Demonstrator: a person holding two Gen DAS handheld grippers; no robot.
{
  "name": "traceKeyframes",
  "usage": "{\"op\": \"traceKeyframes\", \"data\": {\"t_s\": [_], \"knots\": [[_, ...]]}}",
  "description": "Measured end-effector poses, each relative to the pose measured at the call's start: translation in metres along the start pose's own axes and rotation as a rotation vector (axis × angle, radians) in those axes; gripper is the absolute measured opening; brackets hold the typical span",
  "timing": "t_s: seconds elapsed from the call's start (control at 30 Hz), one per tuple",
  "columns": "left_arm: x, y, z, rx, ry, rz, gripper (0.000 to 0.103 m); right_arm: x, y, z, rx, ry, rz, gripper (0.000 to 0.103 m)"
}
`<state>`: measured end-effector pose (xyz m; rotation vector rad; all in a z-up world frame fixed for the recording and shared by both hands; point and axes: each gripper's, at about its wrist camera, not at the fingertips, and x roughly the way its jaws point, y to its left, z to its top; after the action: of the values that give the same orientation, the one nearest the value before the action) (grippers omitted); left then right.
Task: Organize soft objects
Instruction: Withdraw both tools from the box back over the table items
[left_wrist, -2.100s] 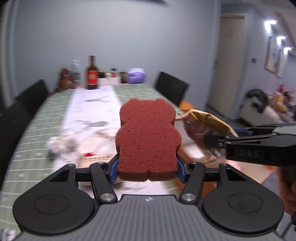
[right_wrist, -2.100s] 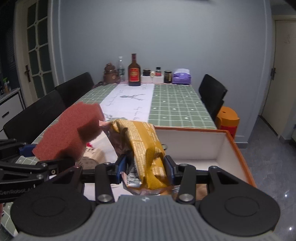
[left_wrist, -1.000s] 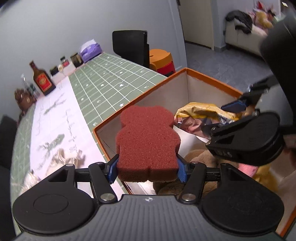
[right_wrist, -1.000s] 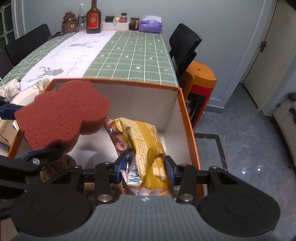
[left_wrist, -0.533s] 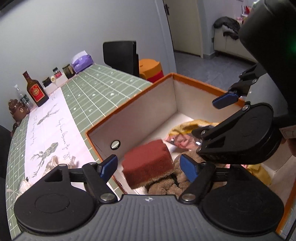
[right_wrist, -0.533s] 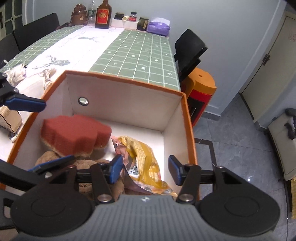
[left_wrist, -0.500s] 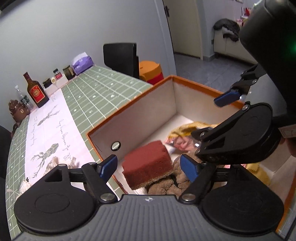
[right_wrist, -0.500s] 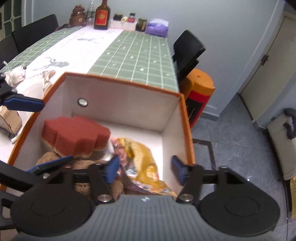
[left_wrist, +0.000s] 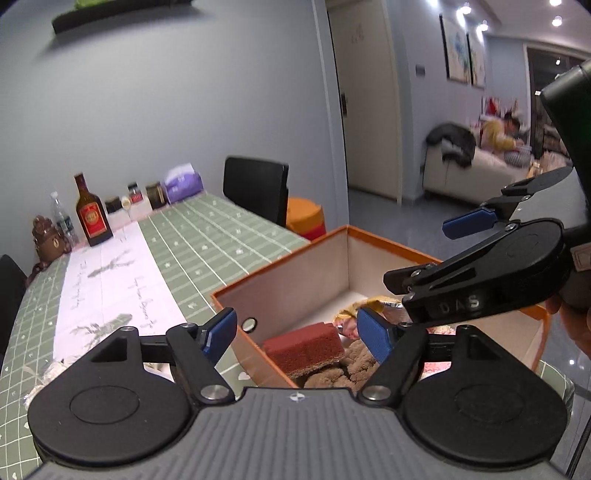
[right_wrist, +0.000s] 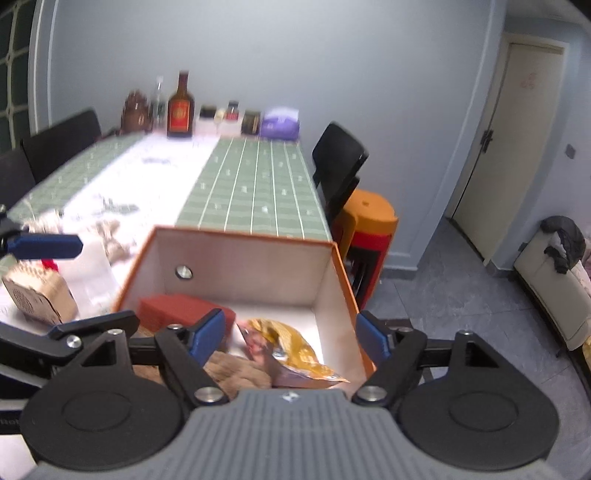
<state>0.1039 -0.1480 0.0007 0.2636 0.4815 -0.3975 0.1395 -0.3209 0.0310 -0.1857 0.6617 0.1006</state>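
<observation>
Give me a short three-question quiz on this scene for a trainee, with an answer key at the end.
1. True or false: the red sponge lies inside the orange box.
2. Which gripper is holding something? A) left gripper B) right gripper C) neither
3. Fill in: the yellow snack bag lies in the box to the ____ of the sponge, seen from the right wrist camera.

Key: 1 true. 2 C; both stand open with nothing between the pads, their jaws having just been opening. 3 right.
</observation>
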Motion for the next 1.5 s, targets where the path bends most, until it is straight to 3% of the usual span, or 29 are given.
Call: {"op": "traceKeyframes", "data": {"t_s": [0.17, 0.23, 0.43, 0.57, 0.97, 1.07, 1.23, 1.5], "knots": [[-0.032, 0.006, -0.018, 0.017, -0.092, -0.006, 0.083, -0.024, 0.022, -0.008, 0.048, -0.080, 0.030, 0.078], [-0.043, 0.011, -0.027, 0.016, -0.120, 0.008, 0.076, -0.033, 0.034, -0.011, 0.058, -0.110, 0.048, 0.078], [-0.079, 0.036, -0.073, 0.059, -0.182, 0.122, 0.072, -0.056, 0.073, -0.022, 0.070, -0.182, 0.118, 0.079], [-0.103, 0.055, -0.107, 0.111, -0.232, 0.262, 0.072, -0.059, 0.101, -0.029, 0.064, -0.169, 0.184, 0.079], [-0.160, 0.123, -0.181, 0.177, -0.178, 0.561, 0.074, -0.042, 0.172, -0.034, 0.036, -0.104, 0.281, 0.079], [-0.166, 0.141, -0.195, 0.196, -0.124, 0.606, 0.074, -0.033, 0.185, -0.032, 0.029, -0.083, 0.290, 0.079], [-0.170, 0.158, -0.215, 0.204, -0.065, 0.611, 0.074, -0.016, 0.204, -0.024, 0.017, -0.060, 0.300, 0.079], [-0.184, 0.168, -0.211, 0.222, -0.093, 0.595, 0.074, 0.005, 0.227, -0.011, -0.012, -0.036, 0.312, 0.079]]}}
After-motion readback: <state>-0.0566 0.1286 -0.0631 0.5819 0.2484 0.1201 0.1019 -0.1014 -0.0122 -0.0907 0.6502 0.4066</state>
